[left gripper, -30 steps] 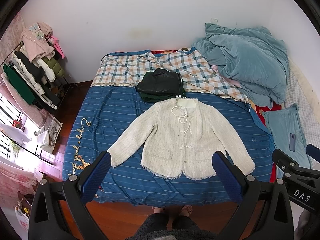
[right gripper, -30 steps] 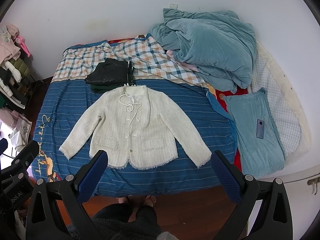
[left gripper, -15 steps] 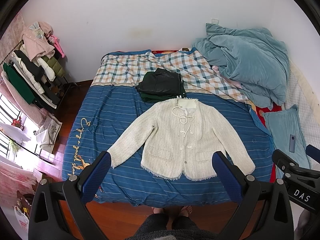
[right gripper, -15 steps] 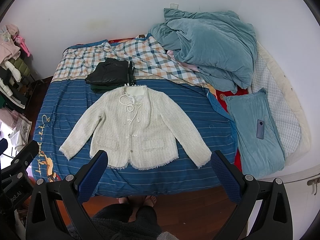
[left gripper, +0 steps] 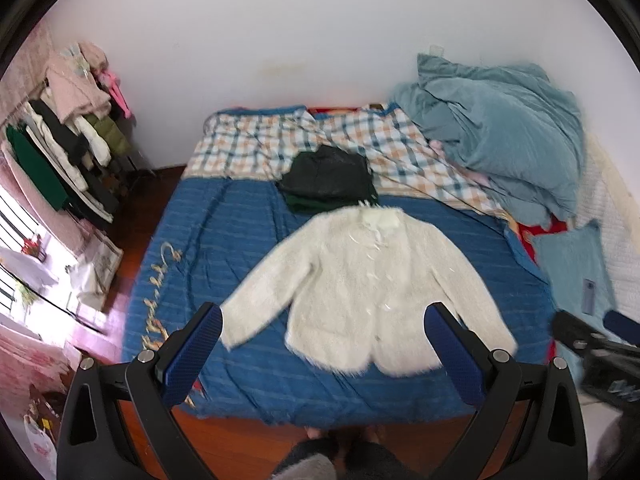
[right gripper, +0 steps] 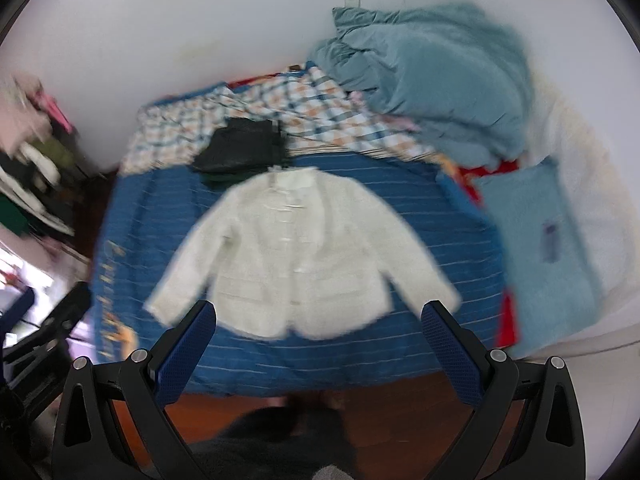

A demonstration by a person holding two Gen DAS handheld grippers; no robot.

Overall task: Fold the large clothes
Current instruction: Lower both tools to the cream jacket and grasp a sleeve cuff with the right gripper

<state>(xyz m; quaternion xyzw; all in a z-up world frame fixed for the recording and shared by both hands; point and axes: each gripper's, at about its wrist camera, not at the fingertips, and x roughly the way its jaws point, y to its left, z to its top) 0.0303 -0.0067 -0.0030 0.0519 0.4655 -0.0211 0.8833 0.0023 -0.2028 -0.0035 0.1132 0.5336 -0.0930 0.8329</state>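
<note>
While I hold both tools above the foot of the bed, my left tool (left gripper: 322, 346) hangs with its blue pads spread wide and nothing between them; my right tool (right gripper: 319, 342) is likewise released, jaws far apart and empty; neither touches any cloth. Just past the pads I see the blue striped bedspread (left gripper: 224, 240), and on it the cream jacket (left gripper: 372, 276) lies flat, front up, both sleeves angled outward and its frayed hem nearest me; the right view is blurred, so I cannot make out the buttons there. Touching the jacket's collar on the far side sits a folded dark garment (left gripper: 328, 178), resting where the blue spread meets a checked sheet (left gripper: 248, 148). To my right a teal pillow (right gripper: 536, 240) carries a phone (right gripper: 550, 242); farther back a heaped teal duvet (left gripper: 500, 132) lies against the white wall; off to my left, beside the bed, a clothes rack (left gripper: 60, 148) stands crowded with garments.
</note>
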